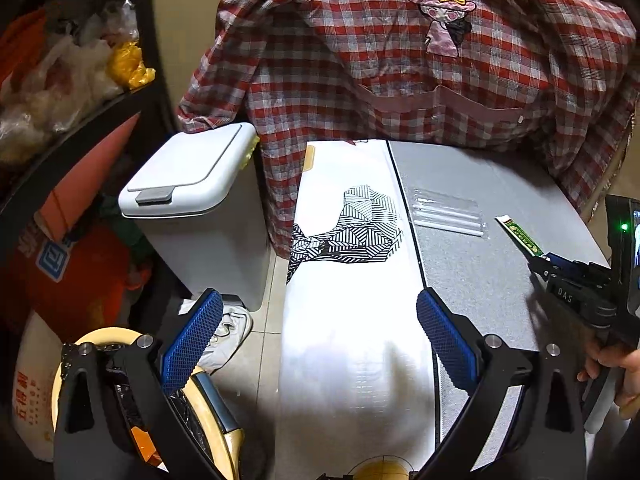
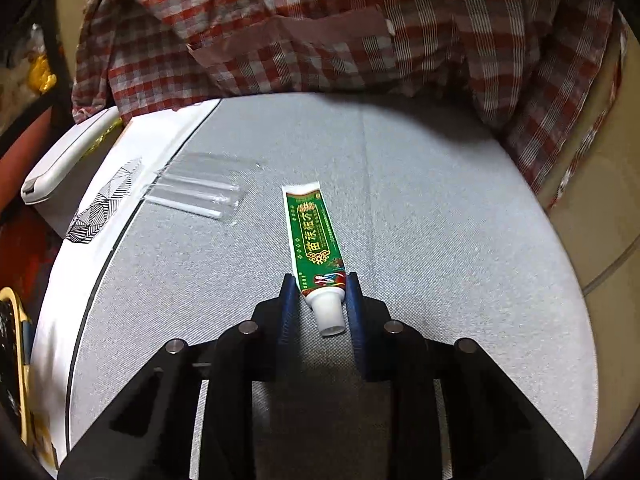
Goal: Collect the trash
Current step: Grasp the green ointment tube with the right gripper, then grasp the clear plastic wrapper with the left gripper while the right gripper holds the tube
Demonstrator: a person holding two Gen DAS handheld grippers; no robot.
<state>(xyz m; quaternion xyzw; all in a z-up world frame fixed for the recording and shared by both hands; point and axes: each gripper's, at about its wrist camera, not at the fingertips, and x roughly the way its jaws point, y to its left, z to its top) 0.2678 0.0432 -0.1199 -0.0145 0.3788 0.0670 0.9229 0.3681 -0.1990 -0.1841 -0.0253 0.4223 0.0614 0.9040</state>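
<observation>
The green ointment tube (image 2: pixel 316 240) lies on the grey tabletop (image 2: pixel 440 240), cap end nearest the camera; the right gripper (image 2: pixel 320 300) has its jaws drawn in around that cap end, one blue pad on each side of the tube's shoulder and white cap — pressed against it or just short of it, the view cannot settle; to the far left of the tube sits a clear plastic blister pack (image 2: pixel 200 192), apart from it, near the black seam where the grey cloth meets a white cloth with a striped black pattern (image 1: pixel 352 224); the left gripper (image 1: pixel 320 344) hovers over that white cloth, jaws spread wide and holding nothing; left of the tabletop stands a white lidded bin (image 1: pixel 192 200), lid shut — behind everything, a person in a red plaid shirt (image 1: pixel 400 60).
</observation>
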